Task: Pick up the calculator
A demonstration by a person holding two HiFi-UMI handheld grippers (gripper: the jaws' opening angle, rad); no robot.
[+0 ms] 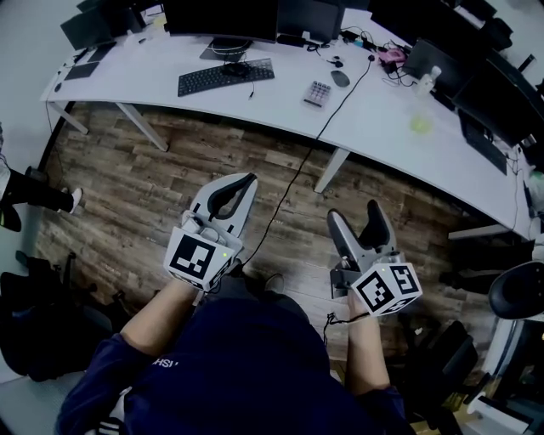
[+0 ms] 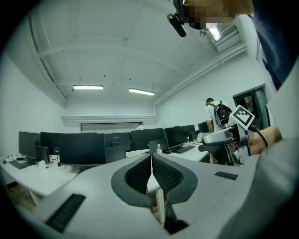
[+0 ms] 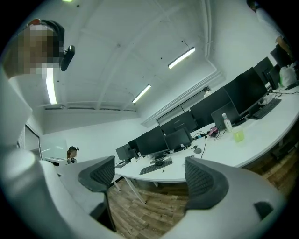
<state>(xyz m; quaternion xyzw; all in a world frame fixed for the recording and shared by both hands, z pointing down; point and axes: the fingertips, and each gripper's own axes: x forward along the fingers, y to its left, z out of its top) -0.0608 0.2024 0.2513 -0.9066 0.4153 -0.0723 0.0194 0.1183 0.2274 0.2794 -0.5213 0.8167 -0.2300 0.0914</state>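
Observation:
The calculator (image 1: 317, 93) is a small grey keypad lying flat on the long white desk (image 1: 255, 106), right of the keyboard. Both grippers hang over the wooden floor, well short of the desk. My left gripper (image 1: 249, 181) points toward the desk with its jaws together and nothing between them; its dark pads (image 2: 140, 175) meet in the left gripper view. My right gripper (image 1: 355, 212) stands open and empty, with its two pads (image 3: 202, 179) far apart in the right gripper view. That open right gripper (image 2: 223, 138) also shows at the right of the left gripper view.
On the desk lie a black keyboard (image 1: 226, 77), a mouse (image 1: 340, 78), a green cup (image 1: 420, 124), a bottle (image 1: 429, 78) and a row of monitors (image 1: 221, 17). A black cable (image 1: 289, 191) runs from the desk down to the floor. Slanted desk legs (image 1: 333, 170) stand ahead.

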